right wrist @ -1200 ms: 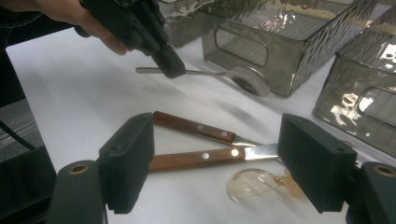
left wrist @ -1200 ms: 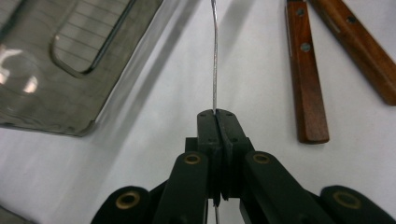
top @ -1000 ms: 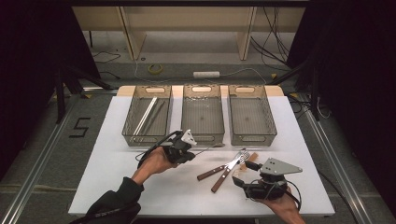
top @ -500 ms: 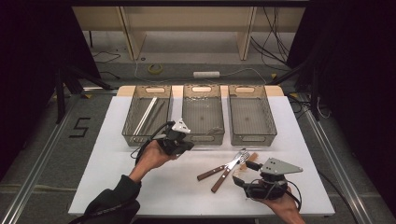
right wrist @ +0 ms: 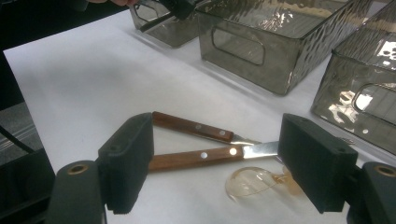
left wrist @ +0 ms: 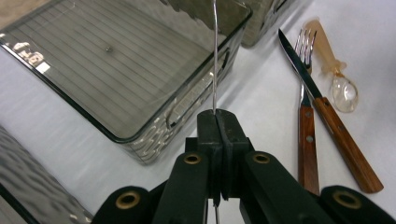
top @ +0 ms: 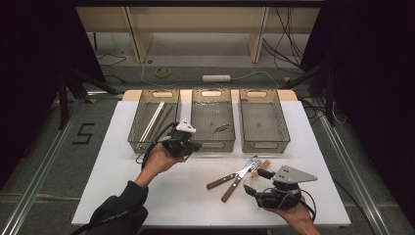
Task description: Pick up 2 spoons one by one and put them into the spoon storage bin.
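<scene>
Cutlery sorting is under way at a white table (top: 122,191): long pale sticks already lie in the bin at ten o'clock (top: 152,122), while a knife (top: 241,180), a fork (top: 234,175) and a clear plastic spoon (right wrist: 254,181) wait at four o'clock. The left gripper (top: 190,142) is clenched on a metal spoon (top: 216,131), holding it over the near edge of the middle bin (top: 211,120). The right gripper (top: 258,182) hangs released, jaws wide, over the knife and fork.
</scene>
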Demonstrator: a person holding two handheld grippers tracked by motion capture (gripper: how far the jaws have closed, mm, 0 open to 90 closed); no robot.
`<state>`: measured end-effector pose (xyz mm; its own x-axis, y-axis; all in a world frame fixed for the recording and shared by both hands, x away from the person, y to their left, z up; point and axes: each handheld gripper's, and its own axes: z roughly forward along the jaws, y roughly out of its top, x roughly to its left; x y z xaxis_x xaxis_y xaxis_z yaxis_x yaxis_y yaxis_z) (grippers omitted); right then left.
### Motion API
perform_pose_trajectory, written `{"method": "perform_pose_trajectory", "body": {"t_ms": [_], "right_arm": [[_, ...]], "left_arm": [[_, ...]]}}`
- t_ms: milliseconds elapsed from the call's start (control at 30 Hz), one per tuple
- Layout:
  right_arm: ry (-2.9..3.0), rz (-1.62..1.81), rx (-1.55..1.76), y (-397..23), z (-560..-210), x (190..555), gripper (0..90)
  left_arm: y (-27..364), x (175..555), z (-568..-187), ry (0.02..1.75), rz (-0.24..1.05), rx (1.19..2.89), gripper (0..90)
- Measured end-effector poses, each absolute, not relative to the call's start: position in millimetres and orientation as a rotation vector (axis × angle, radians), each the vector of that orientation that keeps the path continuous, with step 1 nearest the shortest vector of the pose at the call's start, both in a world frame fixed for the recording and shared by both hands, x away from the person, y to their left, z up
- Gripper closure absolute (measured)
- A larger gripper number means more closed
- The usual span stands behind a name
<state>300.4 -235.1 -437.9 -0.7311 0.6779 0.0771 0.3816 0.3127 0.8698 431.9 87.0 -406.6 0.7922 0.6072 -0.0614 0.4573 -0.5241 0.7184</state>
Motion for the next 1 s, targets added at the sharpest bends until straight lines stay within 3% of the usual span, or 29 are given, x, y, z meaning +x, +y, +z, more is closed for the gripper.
{"method": "perform_pose_trajectory", "body": {"t_ms": [1000], "right_arm": [[2.282, 1.392, 0.951, -235.6, -437.3, 299.9, 27.9]], "left_arm": [[67.6, 469.8, -393.3, 0.920, 0.267, 2.109, 88.9]]}}
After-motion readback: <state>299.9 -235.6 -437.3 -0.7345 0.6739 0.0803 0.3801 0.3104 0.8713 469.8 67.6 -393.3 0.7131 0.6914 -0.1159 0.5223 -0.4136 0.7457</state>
